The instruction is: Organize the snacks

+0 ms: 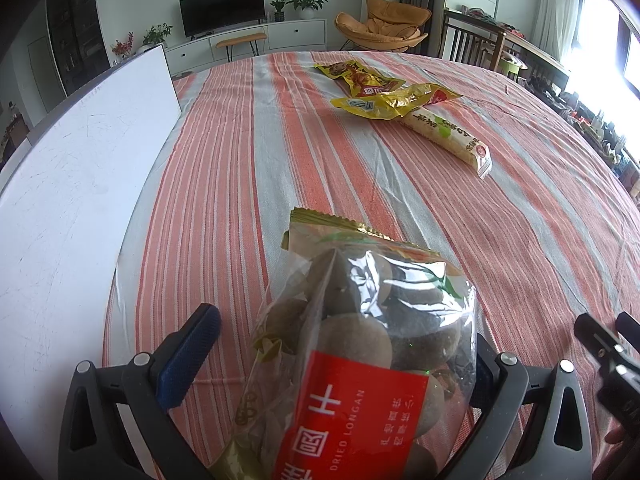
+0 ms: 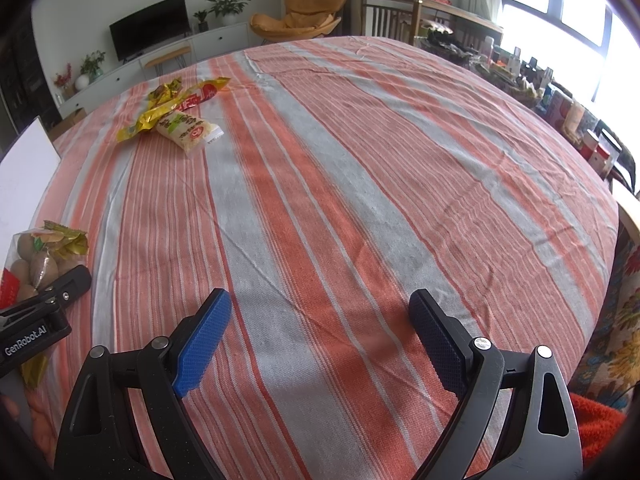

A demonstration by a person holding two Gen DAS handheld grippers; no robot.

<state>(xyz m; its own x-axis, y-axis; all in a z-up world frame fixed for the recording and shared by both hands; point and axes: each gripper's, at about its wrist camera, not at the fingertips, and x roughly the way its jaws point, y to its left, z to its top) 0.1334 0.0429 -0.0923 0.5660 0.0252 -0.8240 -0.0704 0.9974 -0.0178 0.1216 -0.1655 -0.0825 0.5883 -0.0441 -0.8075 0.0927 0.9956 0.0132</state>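
A clear bag of dried longan [image 1: 360, 344] with a red label lies between the fingers of my left gripper [image 1: 344, 344]. The jaws stand wide; the left pad [image 1: 192, 356] is clear of the bag and the right pad is hidden behind it. The bag also shows at the left edge of the right wrist view [image 2: 40, 260]. My right gripper [image 2: 320, 336] is open and empty above the striped tablecloth [image 2: 340, 200]. Further off lie yellow snack packets [image 1: 360, 80] and a white-green snack stick [image 1: 444, 136], which also shows in the right wrist view [image 2: 188, 128].
A white board [image 1: 76, 184] lies along the table's left side. Beyond the table stand a TV cabinet [image 1: 248, 40], an orange chair [image 1: 384, 24] and a wooden chair [image 1: 472, 40]. Cluttered shelves [image 2: 560, 100] line the right under the window.
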